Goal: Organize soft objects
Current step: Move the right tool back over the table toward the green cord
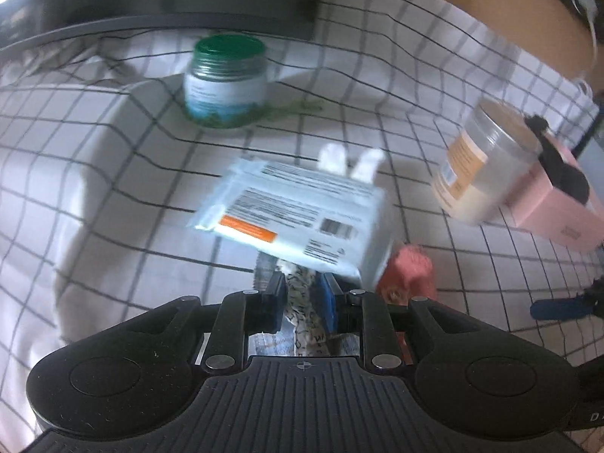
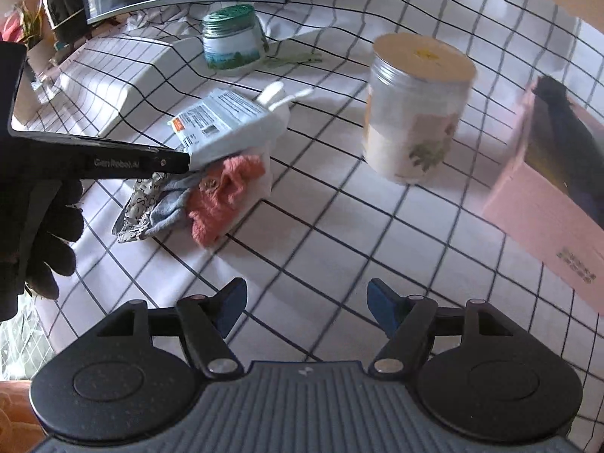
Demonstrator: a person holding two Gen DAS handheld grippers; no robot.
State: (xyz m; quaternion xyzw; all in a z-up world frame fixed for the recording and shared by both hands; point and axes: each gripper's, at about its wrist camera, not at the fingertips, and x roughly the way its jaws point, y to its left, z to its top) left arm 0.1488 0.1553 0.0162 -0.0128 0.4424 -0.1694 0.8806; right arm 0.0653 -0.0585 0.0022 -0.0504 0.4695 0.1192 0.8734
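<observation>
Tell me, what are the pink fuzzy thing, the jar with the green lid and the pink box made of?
Pink fuzzy thing: looks like knitted yarn, soft and loopy. Jar with the green lid: probably clear glass or plastic, with a ridged lid and a paper-like label; too blurred to be sure. Pink box: likely cardboard, with flat matte sides and sharp edges.

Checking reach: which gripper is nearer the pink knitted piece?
Left. The left gripper is at the cloth pile, shut on the letter-print cloth beside the pink knitted piece. The right gripper hangs open, apart from it over bare tablecloth.
</observation>
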